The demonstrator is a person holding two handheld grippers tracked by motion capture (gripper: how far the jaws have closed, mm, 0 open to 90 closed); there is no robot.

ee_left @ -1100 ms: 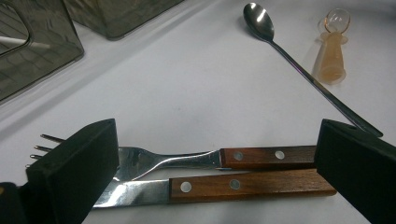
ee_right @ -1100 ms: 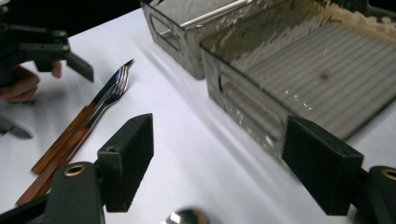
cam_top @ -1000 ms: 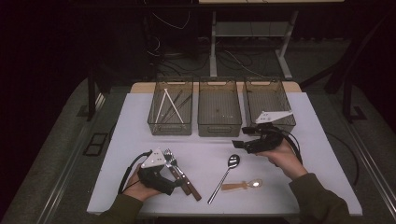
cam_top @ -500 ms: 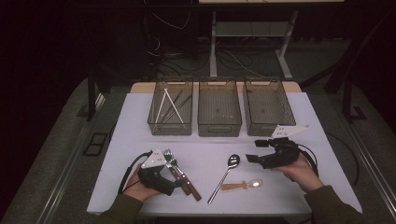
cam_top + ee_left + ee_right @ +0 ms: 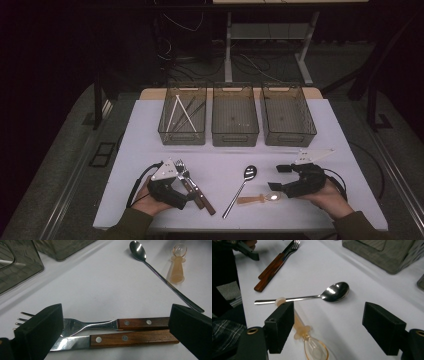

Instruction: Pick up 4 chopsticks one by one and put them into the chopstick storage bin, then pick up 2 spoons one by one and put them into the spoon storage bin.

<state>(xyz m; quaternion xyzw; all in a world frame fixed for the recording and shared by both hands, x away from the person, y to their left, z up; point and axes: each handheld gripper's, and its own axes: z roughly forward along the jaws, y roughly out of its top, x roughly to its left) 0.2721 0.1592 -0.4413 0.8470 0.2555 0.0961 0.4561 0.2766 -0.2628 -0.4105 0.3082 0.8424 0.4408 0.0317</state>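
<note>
The small amber plastic spoon (image 5: 260,198) lies near the front edge of the white table (image 5: 350,150), its clear bowl pointing toward my right hand and its stubby handle touching the shaft of the long steel spoon (image 5: 240,189), which lies slantwise just beside it. In the right gripper view the amber spoon's bowl (image 5: 315,351) sits low between my 2 black jaws, nearer the left one, with the handle running away under that jaw.

To do this pick well, I judge I should centre the jaws across the amber handle rather than the rounded bowl, come down low so the pads meet the flat sides, and close without nudging the steel spoon it leans against.

My right gripper (image 5: 275,177) is well apart, holding nothing and touching nothing that I can make out; it hovers just over the amber spoon. My left gripper (image 5: 186,186) is also spread wide, its jaws standing on either side of the wooden-handled fork (image 5: 105,324) and knife (image 5: 117,339), which lie side by side and touching; the pads are not pressed on them.

Farther back stand 3 wire-mesh bins (image 5: 235,137) in a row; the left one holds chopsticks (image 5: 181,114), 1 pair white.
</note>
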